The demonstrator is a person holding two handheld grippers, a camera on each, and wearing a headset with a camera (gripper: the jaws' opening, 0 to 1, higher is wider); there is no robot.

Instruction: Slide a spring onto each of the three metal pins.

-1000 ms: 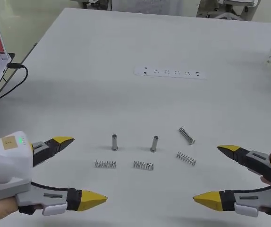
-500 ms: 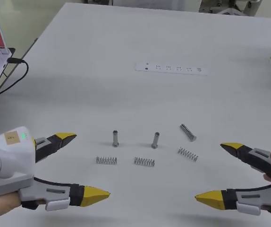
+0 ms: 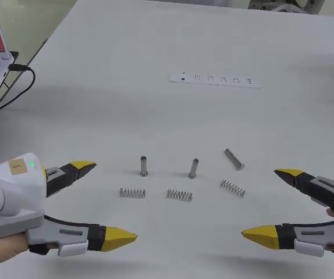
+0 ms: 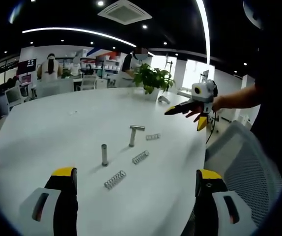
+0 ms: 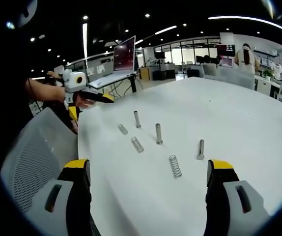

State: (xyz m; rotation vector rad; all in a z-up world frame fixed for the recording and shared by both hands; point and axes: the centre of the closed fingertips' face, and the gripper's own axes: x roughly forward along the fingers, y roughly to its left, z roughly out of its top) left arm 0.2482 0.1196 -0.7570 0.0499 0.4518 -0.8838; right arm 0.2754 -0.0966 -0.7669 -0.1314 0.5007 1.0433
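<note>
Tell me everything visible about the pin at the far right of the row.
The right-hand pin is a short, shiny metal cylinder with a wider head at one end. It appears to lie on its side, set diagonally on the white table, with the head at the end nearer the person. No spring is on it. The nearest spring lies just in front of it, apart. Only the table touches it.

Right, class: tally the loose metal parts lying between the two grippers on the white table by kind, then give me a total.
Metal pins: 3 (left, middle, right)
Springs: 3 (left, middle, right)
Total: 6
</note>
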